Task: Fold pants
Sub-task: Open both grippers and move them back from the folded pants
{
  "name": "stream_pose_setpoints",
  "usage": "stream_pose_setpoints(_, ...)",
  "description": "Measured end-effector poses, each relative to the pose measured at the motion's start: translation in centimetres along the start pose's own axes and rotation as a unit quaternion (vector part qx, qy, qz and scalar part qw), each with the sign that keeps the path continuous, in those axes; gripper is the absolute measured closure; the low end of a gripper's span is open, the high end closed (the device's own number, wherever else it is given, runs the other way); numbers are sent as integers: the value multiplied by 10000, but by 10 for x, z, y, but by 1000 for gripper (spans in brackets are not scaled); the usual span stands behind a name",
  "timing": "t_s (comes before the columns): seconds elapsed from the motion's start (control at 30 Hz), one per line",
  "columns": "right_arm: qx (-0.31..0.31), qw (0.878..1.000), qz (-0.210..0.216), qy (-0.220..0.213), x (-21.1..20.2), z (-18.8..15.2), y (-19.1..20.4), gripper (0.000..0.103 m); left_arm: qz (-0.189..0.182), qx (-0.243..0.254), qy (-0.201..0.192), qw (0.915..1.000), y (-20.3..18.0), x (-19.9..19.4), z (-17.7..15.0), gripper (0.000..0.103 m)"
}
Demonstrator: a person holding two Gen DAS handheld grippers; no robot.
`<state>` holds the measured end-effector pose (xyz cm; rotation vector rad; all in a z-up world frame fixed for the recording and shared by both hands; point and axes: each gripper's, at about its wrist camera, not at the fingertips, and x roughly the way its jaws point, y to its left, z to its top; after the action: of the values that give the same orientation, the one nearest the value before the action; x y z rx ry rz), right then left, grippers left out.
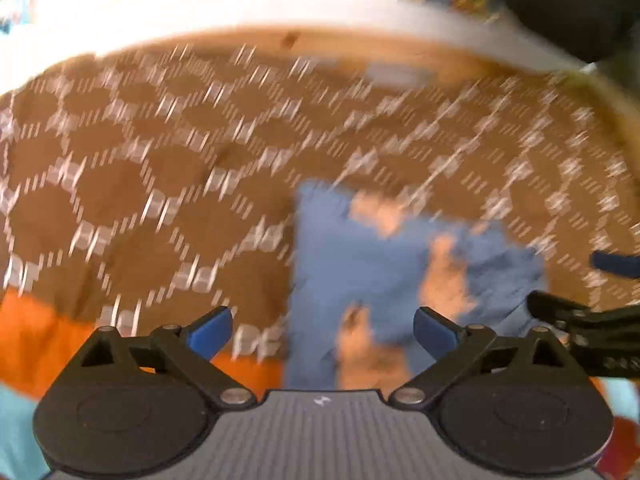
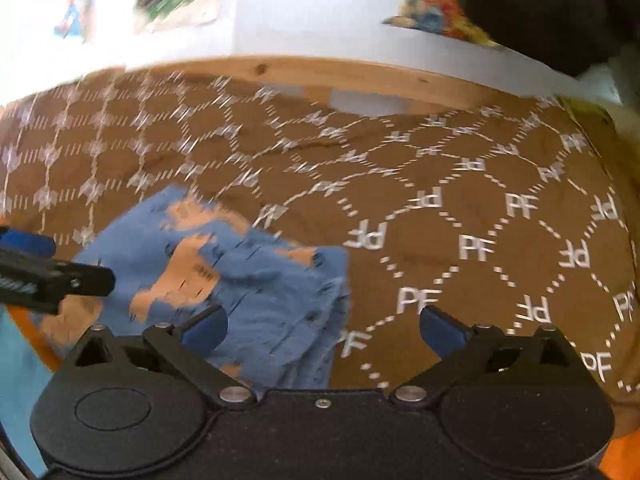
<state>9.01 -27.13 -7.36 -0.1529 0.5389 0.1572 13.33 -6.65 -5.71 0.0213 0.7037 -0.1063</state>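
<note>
I am looking down both cameras at a brown bedspread with a white dashed hexagon pattern, and in the right wrist view I am reading the white letters "PF" repeated at the joints of that pattern, some of them upside down. In the left wrist view the same printing is smearing into streaks, too blurred for me to read.

The folded blue pants with peach-orange patches are lying flat on the bedspread. In the right wrist view they are sitting at about 8 o'clock from the frame's middle; in the left wrist view the pants are lying at about 5 o'clock, just ahead of the fingers.

I am holding the left gripper released, its blue-tipped fingers spread wide with nothing between them. The right gripper is likewise splayed and empty, its left finger hanging over the pants' edge; whether it is touching the cloth, I cannot tell.

A pale wooden bed frame rail is running along the bedspread's far edge at 12 o'clock.
</note>
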Motion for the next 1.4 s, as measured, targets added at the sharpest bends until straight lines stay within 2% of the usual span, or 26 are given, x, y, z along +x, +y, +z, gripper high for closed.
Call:
stream_pose_setpoints(0.07,-568,9982,-151,92,3,-7,16,1,128,-107,329,9993,6,10,-9,4)
stream_pose_setpoints(0.17,-1265,9907,-490,26,-3,-19,24,1,61,-437,493,9978,16,9,-15,1)
stream_pose_setpoints(0.3,-1144,9923,-472,-38,-16,-26,9,1,45,-499,584,9970,17,8,-16,0)
stream_pose_setpoints(0.43,-736,9966,-359,-54,-22,-28,-1,1,70,-469,591,9971,16,8,-14,0)
stream_pose_setpoints(0.5,-607,9975,-328,-182,-29,-26,-2,1,70,-493,600,9970,16,10,-12,0)
stream_pose_setpoints(0.63,-548,9949,-590,-611,-38,-16,-9,1,114,-538,550,9970,16,6,-10,0)
stream_pose_setpoints(0.77,-652,9944,-629,-546,-18,-1,-11,1,46,-531,92,9985,13,-3,-3,0)
stream_pose_setpoints(0.87,-948,9930,-664,-221,5,-7,0,1,148,-298,-296,9990,9,-5,2,0)
stream_pose_setpoints(0.9,-1019,9921,-715,-168,9,-12,2,1,255,-169,-240,9992,8,1,2,0)
stream_pose_setpoints(0.97,-891,9928,-727,-329,7,-22,0,1,442,-43,68,9990,9,16,1,0)
stream_pose_setpoints(1.07,-721,9943,-673,-402,5,-27,-6,1,313,-413,238,9984,18,24,-1,0)
stream_pose_setpoints(1.13,-633,9952,-609,-438,4,-28,-8,1,296,-443,260,9982,19,23,1,0)
stream_pose_setpoints(1.2,-584,9954,-581,-496,-2,-26,-11,1,292,-441,185,9984,18,18,4,0)
stream_pose_setpoints(1.3,-477,9914,-833,-891,-12,-18,-16,1,396,-547,-516,9964,19,1,16,0)
stream_pose_setpoints(1.33,-442,9902,-908,-962,-11,-13,-17,1,444,-472,-715,9953,15,0,23,0)
stream_pose_setpoints(1.4,-410,9900,-965,-941,-1,-2,-20,1,458,-141,-866,9951,3,6,41,0)
